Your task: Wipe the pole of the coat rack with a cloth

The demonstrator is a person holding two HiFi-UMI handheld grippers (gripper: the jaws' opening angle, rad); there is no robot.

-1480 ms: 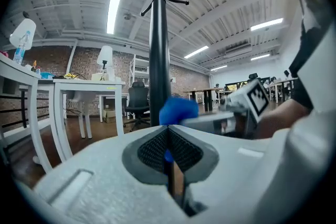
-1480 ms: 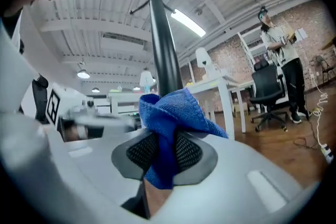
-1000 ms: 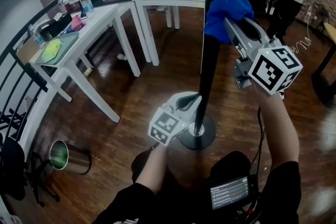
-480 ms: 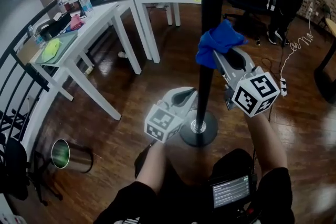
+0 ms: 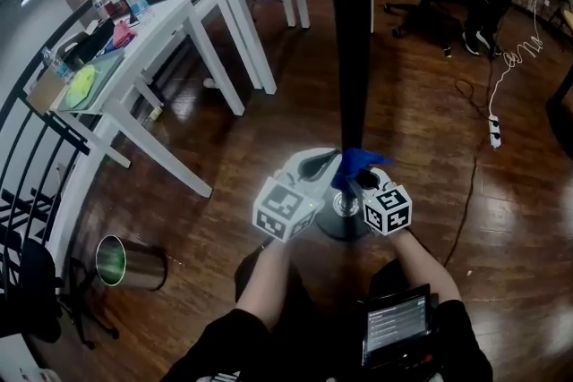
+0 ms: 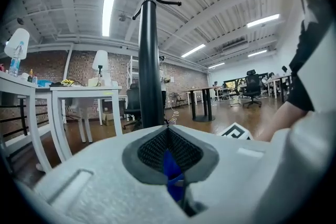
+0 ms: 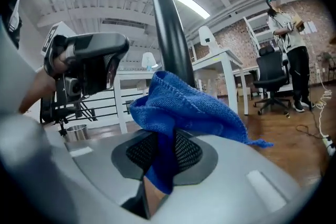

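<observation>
**Wood floor (image 5: 224, 139), cloth at the pole's foot**

Right gripper (image 5: 361, 177) jaws clamp the blue cloth (image 5: 352, 162) low on the black pole (image 5: 349, 40), just above its round base (image 5: 333, 233). Left gripper (image 5: 326, 167), jaws pressed together, sits just left. Near left, a metal bin (image 5: 127, 263); contents unclear.

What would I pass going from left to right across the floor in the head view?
Shiny metal bin → left gripper → right gripper pinching the blue cloth → white power strip.

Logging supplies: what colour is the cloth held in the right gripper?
Blue cloth; clearest in the right gripper view.
</observation>
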